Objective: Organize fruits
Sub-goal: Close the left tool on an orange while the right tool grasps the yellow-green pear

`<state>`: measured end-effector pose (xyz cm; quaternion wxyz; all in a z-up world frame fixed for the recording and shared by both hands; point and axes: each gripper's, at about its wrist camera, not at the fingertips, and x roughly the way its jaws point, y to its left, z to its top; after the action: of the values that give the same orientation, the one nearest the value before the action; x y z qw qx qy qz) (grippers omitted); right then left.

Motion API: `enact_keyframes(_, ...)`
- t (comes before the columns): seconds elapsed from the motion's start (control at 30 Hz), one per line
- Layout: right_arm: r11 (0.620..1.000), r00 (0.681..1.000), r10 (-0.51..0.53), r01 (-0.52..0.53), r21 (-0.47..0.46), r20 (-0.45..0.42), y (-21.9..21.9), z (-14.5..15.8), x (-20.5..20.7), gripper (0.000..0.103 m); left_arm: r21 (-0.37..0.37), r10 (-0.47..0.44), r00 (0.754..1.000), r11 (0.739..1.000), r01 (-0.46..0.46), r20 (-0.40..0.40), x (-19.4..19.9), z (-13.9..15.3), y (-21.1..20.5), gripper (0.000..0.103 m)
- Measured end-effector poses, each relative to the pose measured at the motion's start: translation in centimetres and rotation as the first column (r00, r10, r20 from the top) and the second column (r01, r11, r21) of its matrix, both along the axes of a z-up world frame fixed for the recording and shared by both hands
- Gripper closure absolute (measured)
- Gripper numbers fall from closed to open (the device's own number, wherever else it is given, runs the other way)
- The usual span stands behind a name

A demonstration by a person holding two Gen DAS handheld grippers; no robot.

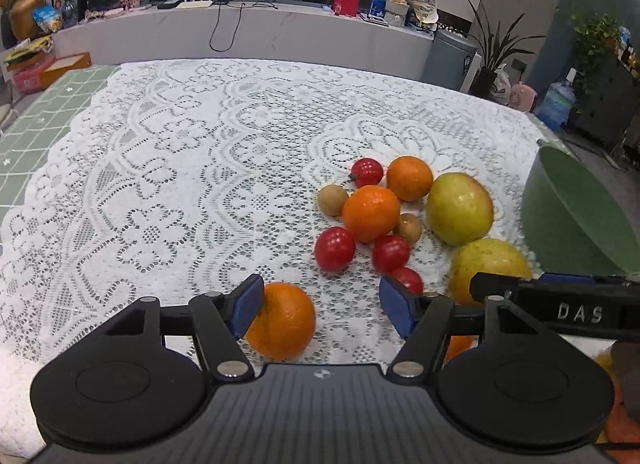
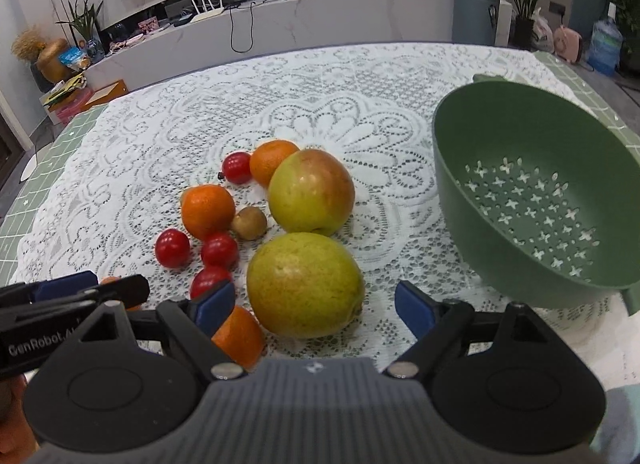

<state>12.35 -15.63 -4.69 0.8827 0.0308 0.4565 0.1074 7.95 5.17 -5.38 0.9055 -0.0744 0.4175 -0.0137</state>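
"GenRobot" on left tool [image 2: 72, 296]

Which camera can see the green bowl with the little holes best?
The right wrist view. There the green bowl shows nearly whole, tilted toward the camera, with its cross-shaped holes and nothing inside. In the left wrist view only a slice of the bowl shows at the right edge, and its holes cannot be seen.

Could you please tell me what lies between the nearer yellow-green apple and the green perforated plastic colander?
Only bare white lace tablecloth separates the nearer yellow-green apple from the green perforated plastic colander, seen in the right wrist view.
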Motion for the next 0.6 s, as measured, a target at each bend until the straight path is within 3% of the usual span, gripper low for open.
enact_keyframes(0.3,1.000,1.000,-0.009,0.009,0.012,-0.026,0.2,-0.9,0.6,0.023,0.062,0.046,0.999,0.997,-0.045,-0.011,0.3,-1.0,0.3,0.024)
enact_keyframes(0.37,1.000,1.000,-0.008,0.008,0.011,-0.029,0.2,-1.0,0.7,0.028,0.076,0.051,0.999,0.996,-0.049,-0.019,0.4,-1.2,0.3,0.024)
enact_keyframes(0.6,0.999,1.000,-0.003,0.004,0.033,-0.031,0.1,-1.2,0.8,0.032,0.068,0.090,0.995,0.994,-0.087,-0.048,-0.2,-1.6,0.7,0.027)
